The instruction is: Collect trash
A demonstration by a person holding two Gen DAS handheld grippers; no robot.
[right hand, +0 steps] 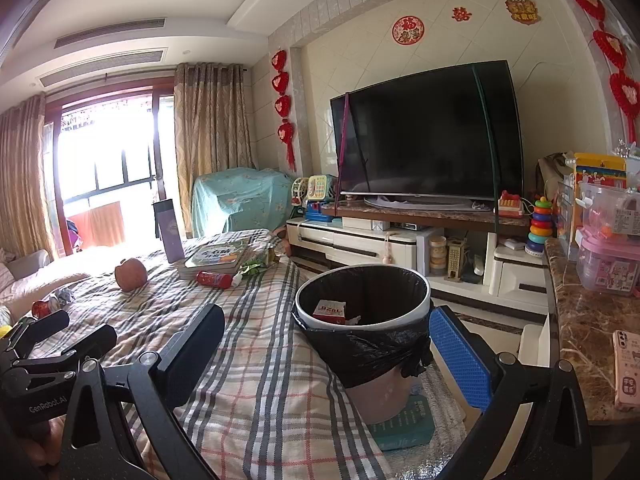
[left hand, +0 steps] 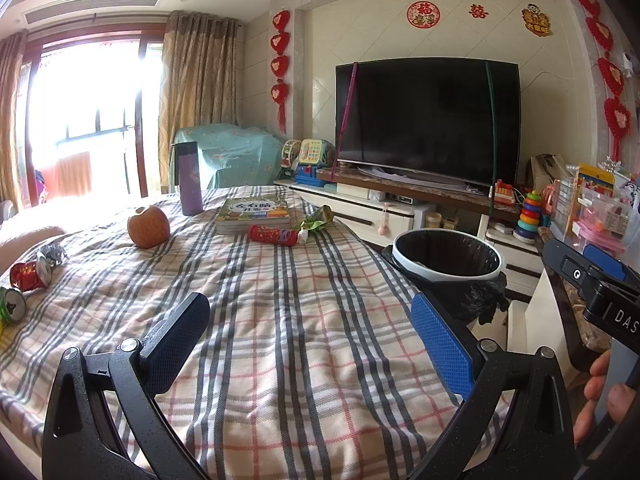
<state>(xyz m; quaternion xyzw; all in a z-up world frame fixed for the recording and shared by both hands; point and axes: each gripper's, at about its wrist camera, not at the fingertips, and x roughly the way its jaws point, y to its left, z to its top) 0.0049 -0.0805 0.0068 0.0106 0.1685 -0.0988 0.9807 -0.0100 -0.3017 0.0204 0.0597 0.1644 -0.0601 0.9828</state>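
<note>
My left gripper (left hand: pixel 308 344) hangs open and empty over the plaid tablecloth (left hand: pixel 280 320). Ahead of it lie a red snack tube (left hand: pixel 273 235) and a crumpled green wrapper (left hand: pixel 316 220). At the left edge are a crushed red can (left hand: pixel 30 276), a green can (left hand: pixel 12 306) and a foil scrap (left hand: pixel 54 254). My right gripper (right hand: pixel 328 360) is open and empty, straddling the near side of the black-lined trash bin (right hand: pixel 362 320), which holds a red-and-white carton (right hand: pixel 329 311). The bin (left hand: pixel 446 258) stands off the table's right edge.
An apple (left hand: pixel 148 226), a stack of books (left hand: pixel 254 216) and a purple bottle (left hand: pixel 189 178) stand at the far end of the table. A marble counter (right hand: pixel 580 340) on the right holds a phone (right hand: pixel 626 368) and plastic boxes. A TV (right hand: pixel 428 136) stands behind.
</note>
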